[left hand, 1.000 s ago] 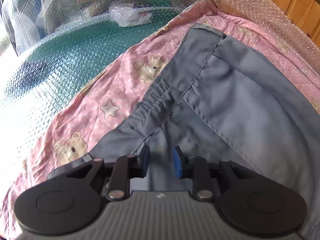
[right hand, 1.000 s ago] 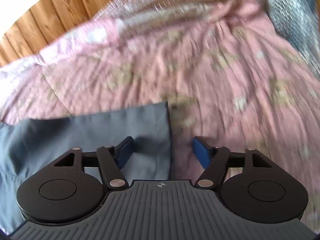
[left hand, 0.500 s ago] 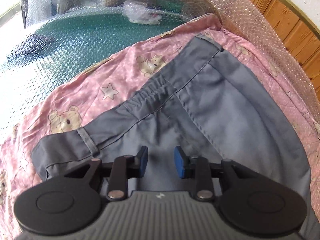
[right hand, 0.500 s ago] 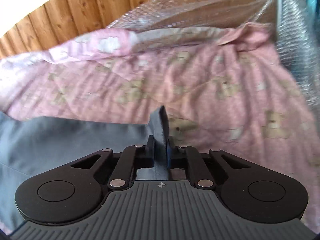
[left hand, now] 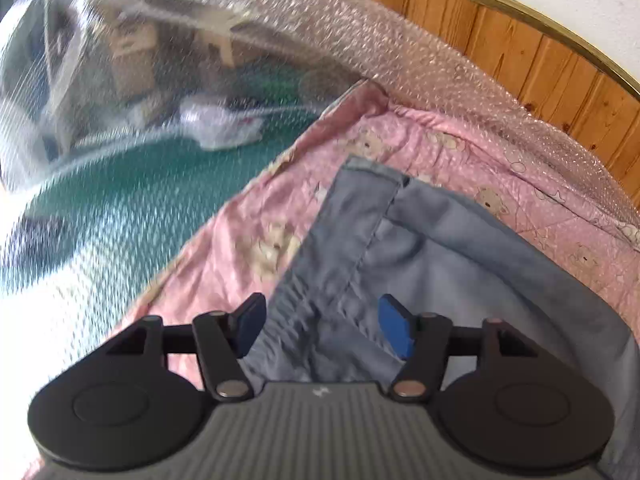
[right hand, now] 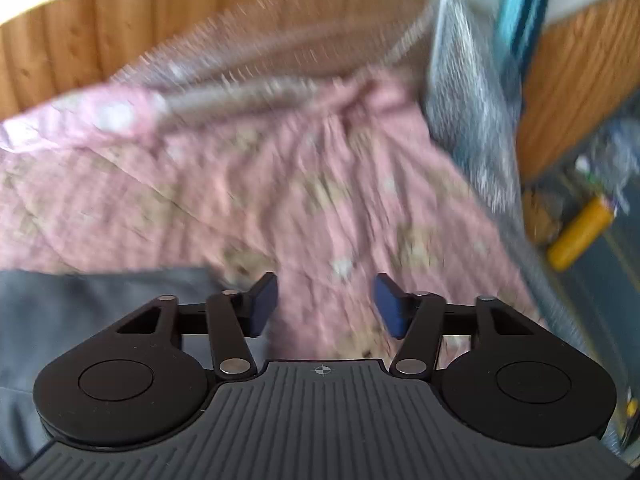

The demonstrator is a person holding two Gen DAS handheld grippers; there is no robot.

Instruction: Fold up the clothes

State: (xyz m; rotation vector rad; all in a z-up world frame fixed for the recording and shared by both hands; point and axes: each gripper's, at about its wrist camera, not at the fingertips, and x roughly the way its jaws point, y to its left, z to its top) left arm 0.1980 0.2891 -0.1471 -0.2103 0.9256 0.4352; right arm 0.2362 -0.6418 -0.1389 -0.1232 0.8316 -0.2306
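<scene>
Opening both jaws, I let go: my left gripper (left hand: 320, 326) hangs over the folded grey cotton trousers (left hand: 460, 272) lying on the pink bear-print quilt (left hand: 240, 264), gripping nothing; my right gripper (right hand: 325, 306) is empty too. I should lift straight up, so no fold drags.

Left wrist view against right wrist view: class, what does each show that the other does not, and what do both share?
Only the left wrist view shows the green surface under bubble wrap and the grey garment's stitched waistband. Only the right wrist view shows a yellow cylinder. Both show the grey garment, the pink bear-print blanket, wood panelling and an opening hand-held gripper, left and right, gripping nothing.
</scene>
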